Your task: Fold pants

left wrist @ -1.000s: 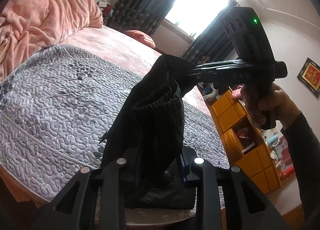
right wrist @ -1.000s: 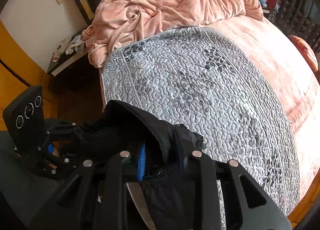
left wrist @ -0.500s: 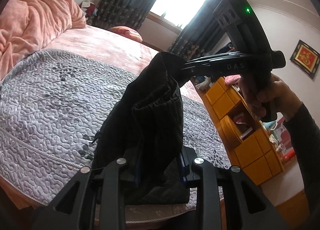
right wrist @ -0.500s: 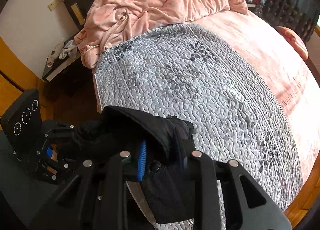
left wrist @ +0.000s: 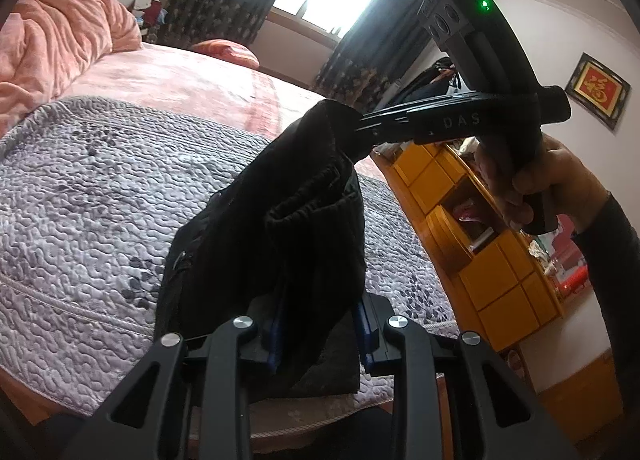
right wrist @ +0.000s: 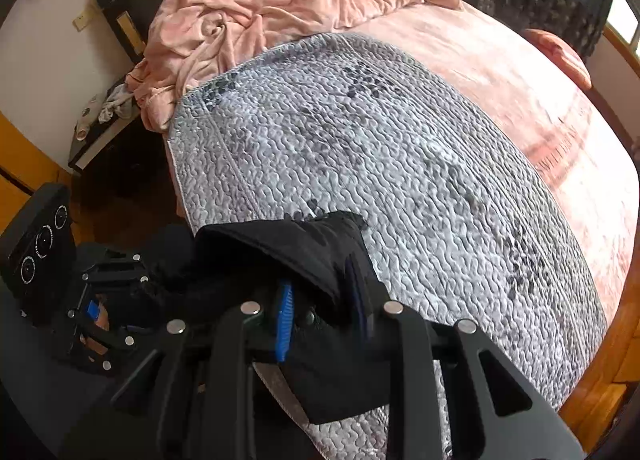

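Note:
Black pants [left wrist: 280, 244] hang bunched in the air between my two grippers, above the near edge of the grey quilted bedspread [left wrist: 100, 200]. My left gripper [left wrist: 320, 336] is shut on one end of the cloth, its blue pads pressing a thick fold. My right gripper [left wrist: 356, 132], held by a hand in a dark sleeve, is shut on the upper end. In the right wrist view the pants [right wrist: 312, 256] drape over the right gripper [right wrist: 322, 316], and the left gripper [right wrist: 120, 292] shows at the lower left, its tips buried in the cloth.
The bedspread [right wrist: 400, 180] covers the near part of a round bed. A crumpled pink duvet [right wrist: 280, 8] lies at the headboard, and a pink sheet [right wrist: 540, 108] lies beyond. An orange cabinet [left wrist: 500, 280] stands right of the bed, a dark nightstand [right wrist: 104, 140] left.
Both grippers have carried the pants sideways along the bed's near edge, still clamped on the cloth. The pants' lower end now hangs lower over the quilt's edge.

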`<state>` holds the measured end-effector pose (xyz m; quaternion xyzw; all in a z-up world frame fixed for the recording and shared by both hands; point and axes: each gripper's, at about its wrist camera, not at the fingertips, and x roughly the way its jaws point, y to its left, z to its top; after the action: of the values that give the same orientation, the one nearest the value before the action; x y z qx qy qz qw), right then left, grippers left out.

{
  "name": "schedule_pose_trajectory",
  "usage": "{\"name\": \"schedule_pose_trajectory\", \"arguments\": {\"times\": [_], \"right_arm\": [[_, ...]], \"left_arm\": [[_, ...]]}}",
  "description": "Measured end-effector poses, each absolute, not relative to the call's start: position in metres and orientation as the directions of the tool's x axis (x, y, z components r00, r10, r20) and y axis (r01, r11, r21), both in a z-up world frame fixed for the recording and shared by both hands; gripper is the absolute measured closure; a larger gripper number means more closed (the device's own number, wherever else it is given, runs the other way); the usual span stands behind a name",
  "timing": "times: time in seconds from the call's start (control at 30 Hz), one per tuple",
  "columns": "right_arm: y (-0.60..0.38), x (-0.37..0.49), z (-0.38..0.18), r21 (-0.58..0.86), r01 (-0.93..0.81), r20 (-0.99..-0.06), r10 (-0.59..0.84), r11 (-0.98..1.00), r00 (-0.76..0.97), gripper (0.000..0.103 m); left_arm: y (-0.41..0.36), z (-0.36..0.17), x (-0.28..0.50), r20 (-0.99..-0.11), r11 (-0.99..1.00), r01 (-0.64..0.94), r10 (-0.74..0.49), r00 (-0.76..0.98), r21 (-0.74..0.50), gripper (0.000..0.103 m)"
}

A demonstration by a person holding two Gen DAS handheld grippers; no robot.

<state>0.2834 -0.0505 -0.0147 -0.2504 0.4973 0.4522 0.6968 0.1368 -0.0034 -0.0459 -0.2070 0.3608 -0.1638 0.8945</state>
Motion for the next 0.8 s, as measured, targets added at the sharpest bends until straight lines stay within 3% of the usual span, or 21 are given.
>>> {"name": "schedule_pose_trajectory", "arguments": {"times": [0.8], "right_arm": [[-0.126, 0.284, -0.049, 0.123, -0.814, -0.925, 0.363, 0.567, 0.114, 0.081]], "left_arm": [[-0.071, -0.070, 0.147, -0.627, 0.865, 0.229, -0.484, 0.610, -0.446, 0.075]]}}
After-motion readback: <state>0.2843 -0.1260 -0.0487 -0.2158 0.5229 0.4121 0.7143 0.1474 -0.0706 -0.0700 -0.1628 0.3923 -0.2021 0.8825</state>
